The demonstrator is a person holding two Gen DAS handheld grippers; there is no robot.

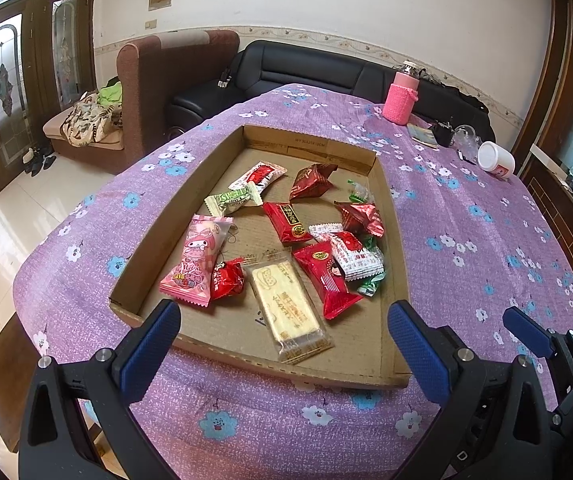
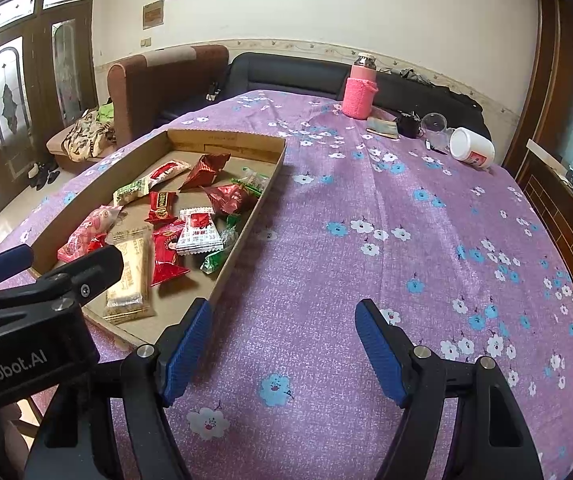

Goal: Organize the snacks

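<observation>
Left wrist view. The left gripper (image 1: 284,344) hangs above the near edge of a shallow cardboard tray (image 1: 387,200), blue-padded fingers spread wide, nothing between them. The tray sits on a table covered with a purple flowered cloth (image 1: 466,264). The snacks lie loose on the tray floor: a long clear-wrapped biscuit pack (image 1: 286,308) nearest the fingers, a pink cartoon packet (image 1: 196,260) at the left wall, a small red candy (image 1: 226,278) touching it, and a red bar packet (image 1: 328,278) to the right of the biscuit. A white-and-red packet (image 1: 352,256) overlaps green wrappers near the right wall. Farther back lie a red flat packet (image 1: 288,222), a pale green candy (image 1: 232,200) and a dark red pyramid-shaped packet (image 1: 311,180). The right gripper (image 1: 526,332) shows at the lower right edge, beside the tray. At the table's far end stand a pink knit-sleeved bottle (image 1: 400,98) and a white jar (image 1: 496,159) tipped on its side.

Right wrist view. The right gripper (image 2: 284,348) is over bare cloth just right of the tray (image 2: 246,236), its fingers parted and holding nothing. The left gripper (image 2: 46,260) crosses the lower left, partly hiding the tray's near corner. All snacks visible here stay inside the tray; none lie on the cloth.
</observation>
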